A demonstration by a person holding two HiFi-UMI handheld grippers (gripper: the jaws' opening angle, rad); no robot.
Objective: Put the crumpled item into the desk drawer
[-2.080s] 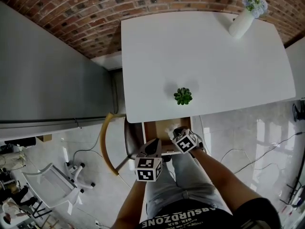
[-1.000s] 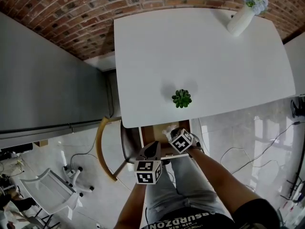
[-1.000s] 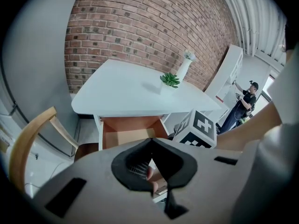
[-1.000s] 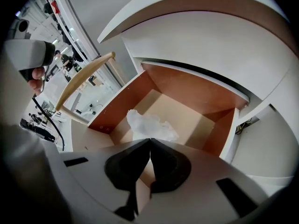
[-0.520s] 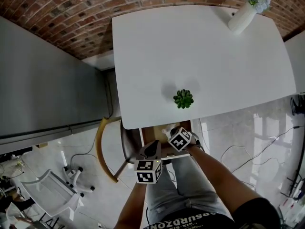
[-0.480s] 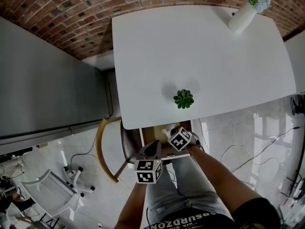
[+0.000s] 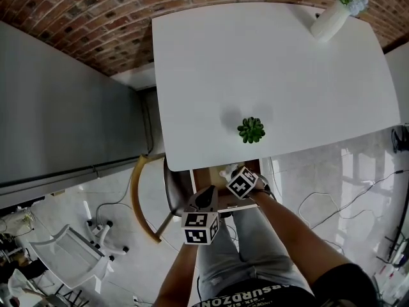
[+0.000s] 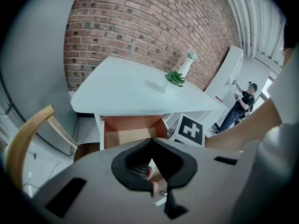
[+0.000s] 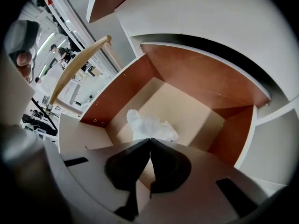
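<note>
A white crumpled item (image 9: 150, 126) lies on the floor of the open desk drawer (image 9: 191, 107), toward its near left part. My right gripper (image 9: 150, 141) hangs just above and behind it, jaws shut, tips at the item's near edge; whether they pinch any of it is unclear. In the head view the right gripper (image 7: 231, 174) reaches into the drawer (image 7: 193, 179), where the item (image 7: 223, 171) shows as a pale spot. My left gripper (image 7: 206, 199) stays back over my lap, shut and holding nothing, and faces the drawer (image 8: 133, 123) in the left gripper view (image 8: 152, 140).
The white desk (image 7: 275, 62) carries a small green plant (image 7: 251, 130) near its front edge and a white vase (image 7: 332, 19) of flowers at the far right. A wooden chair (image 7: 142, 197) stands left of the drawer. A white office chair (image 7: 70, 254) is at lower left.
My right gripper has crept a little forward and left, further over the drawer. The left gripper has stayed where it was.
</note>
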